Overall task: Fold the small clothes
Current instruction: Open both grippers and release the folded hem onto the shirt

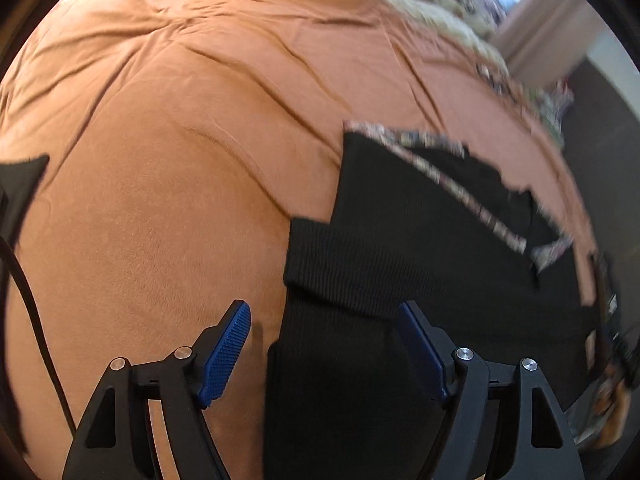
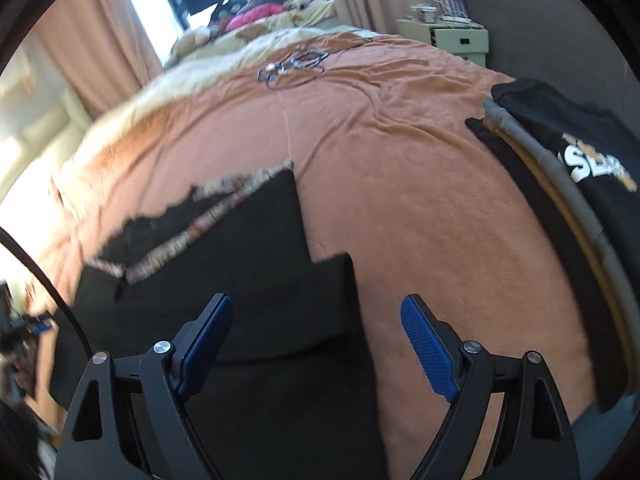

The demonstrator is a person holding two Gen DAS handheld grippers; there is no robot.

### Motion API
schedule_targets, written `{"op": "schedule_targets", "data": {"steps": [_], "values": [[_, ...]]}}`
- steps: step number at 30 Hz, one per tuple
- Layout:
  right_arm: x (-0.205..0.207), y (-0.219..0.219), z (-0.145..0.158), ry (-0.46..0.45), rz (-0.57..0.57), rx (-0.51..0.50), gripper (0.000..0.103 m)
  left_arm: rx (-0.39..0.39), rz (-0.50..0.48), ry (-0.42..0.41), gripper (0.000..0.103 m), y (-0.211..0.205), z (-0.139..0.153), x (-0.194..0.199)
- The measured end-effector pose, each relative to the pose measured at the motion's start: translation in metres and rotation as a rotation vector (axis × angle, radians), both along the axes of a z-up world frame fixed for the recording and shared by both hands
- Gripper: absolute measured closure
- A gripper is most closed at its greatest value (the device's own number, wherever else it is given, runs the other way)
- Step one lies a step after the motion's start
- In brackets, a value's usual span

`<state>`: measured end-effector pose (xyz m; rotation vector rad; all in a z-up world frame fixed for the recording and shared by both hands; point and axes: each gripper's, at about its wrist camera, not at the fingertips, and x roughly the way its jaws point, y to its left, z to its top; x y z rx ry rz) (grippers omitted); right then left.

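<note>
On the bed point(image 1: 168, 168), covered by a rust-orange sheet, a black ribbed garment point(image 1: 400, 264) is laid flat. Seen from the left wrist, it fills the area from 6 o'clock to 3 o'clock, with a patterned trim band point(image 1: 468, 196) running diagonally across its upper part at about 2 o'clock. One layer is seen folded over another, its edge crossing just beyond the fingertips.

The left hand-held gripper point(image 1: 324, 320) is held with its jaws spread wide and nothing gripped — the left blue pad point(image 1: 226, 354) is over bare sheet, the right blue pad point(image 1: 420, 350) over the black cloth, and the garment's left edge runs between them. Whether the pads touch the fabric cannot be told.

From the right wrist, the same black garment point(image 2: 256, 248) is seen from 6 o'clock to 9 o'clock, its trim point(image 2: 180, 240) blurred. The right hand-held gripper point(image 2: 316, 316) is likewise wide apart and empty: its left pad point(image 2: 208, 344) is over the cloth, its right pad point(image 2: 430, 348) over the orange sheet point(image 2: 400, 180), the garment's right edge between them.

At 3 o'clock in that view a stack of folded clothes point(image 2: 568, 184) is found, topped by a black piece with white lettering — well apart from the garment. At 12 o'clock a tangle of cables point(image 2: 294, 65) lies on the bed.
</note>
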<state>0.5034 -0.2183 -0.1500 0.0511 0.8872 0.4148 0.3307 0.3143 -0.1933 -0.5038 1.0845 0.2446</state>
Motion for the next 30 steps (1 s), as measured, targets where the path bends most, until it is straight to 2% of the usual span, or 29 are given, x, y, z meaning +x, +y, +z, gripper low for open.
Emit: {"op": "schedule_targets", "data": {"steps": [6,13,18,25,30], "values": [[-0.008,0.019,0.000,0.017,0.086,-0.147,0.018,0.124,-0.099,0.082,0.026,-0.014,-0.009,0.002],[-0.001,0.043,-0.018,0.046,0.142,-0.310,0.018,0.196,-0.147,0.174,0.026,-0.012,-0.028,0.018],[0.014,0.058,-0.025,0.053,0.134,-0.368,0.018,0.229,-0.142,0.169,0.019,-0.005,-0.031,0.036],[0.036,0.083,-0.027,0.028,0.127,-0.430,0.018,0.261,-0.137,0.163,0.019,0.004,-0.032,0.071],[0.055,0.099,-0.026,0.055,0.160,-0.467,0.018,0.296,-0.148,0.174,0.019,0.009,-0.034,0.099]]}}
